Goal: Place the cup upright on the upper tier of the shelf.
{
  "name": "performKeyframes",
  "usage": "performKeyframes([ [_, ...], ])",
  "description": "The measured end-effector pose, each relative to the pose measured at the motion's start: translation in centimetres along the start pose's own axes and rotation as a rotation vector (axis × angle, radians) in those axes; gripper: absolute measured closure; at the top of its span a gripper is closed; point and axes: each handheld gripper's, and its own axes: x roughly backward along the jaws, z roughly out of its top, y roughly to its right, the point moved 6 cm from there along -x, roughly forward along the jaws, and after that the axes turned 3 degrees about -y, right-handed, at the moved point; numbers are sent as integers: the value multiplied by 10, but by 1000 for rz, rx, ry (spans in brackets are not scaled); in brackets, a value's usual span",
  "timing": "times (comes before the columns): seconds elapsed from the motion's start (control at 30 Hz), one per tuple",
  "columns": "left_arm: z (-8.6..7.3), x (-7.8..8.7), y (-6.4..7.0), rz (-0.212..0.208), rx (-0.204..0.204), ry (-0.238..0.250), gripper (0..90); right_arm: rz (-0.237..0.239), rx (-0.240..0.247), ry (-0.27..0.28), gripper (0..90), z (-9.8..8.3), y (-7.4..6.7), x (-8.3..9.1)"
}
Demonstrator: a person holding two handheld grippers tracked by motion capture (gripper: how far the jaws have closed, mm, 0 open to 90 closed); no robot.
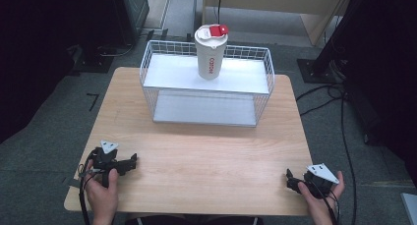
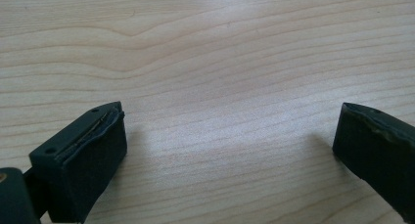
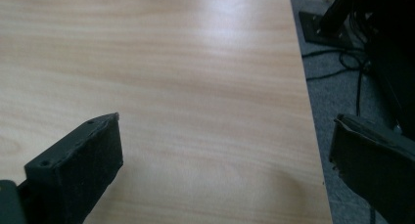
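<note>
A white tumbler [image 1: 211,52] with a red flip lid and red lettering stands upright on the top shelf of a white wire rack [image 1: 206,85] at the far side of the wooden table [image 1: 201,156]. My left gripper [image 1: 133,161] rests near the table's front left corner, held in a hand. In the left gripper view its jaws stand wide apart over bare wood, left gripper [image 2: 230,131] open and empty. My right gripper [image 1: 289,178] sits at the front right corner. The right gripper [image 3: 225,141] is open too, with one jaw past the table's right edge.
The rack has a lower shelf [image 1: 204,108] with nothing on it. Black stands and cables [image 1: 339,92] lie on the grey carpet to the right of the table. A wooden cabinet [image 1: 295,4] stands behind the table.
</note>
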Motion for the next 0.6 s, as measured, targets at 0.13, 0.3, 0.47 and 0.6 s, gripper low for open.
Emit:
performKeyframes([
  [0.13,0,0,0,0,1,0,0,-7,3,-43,0,-2,-1,-3],
  [0.3,0,0,0,0,1,0,0,66,-53,-79,0,-3,0,-5],
  [0.47,0,0,0,0,0,0,0,99,-78,-96,0,-4,1,-6],
  [0.6,0,0,0,1,-2,0,0,100,-77,-96,0,-4,1,-6],
])
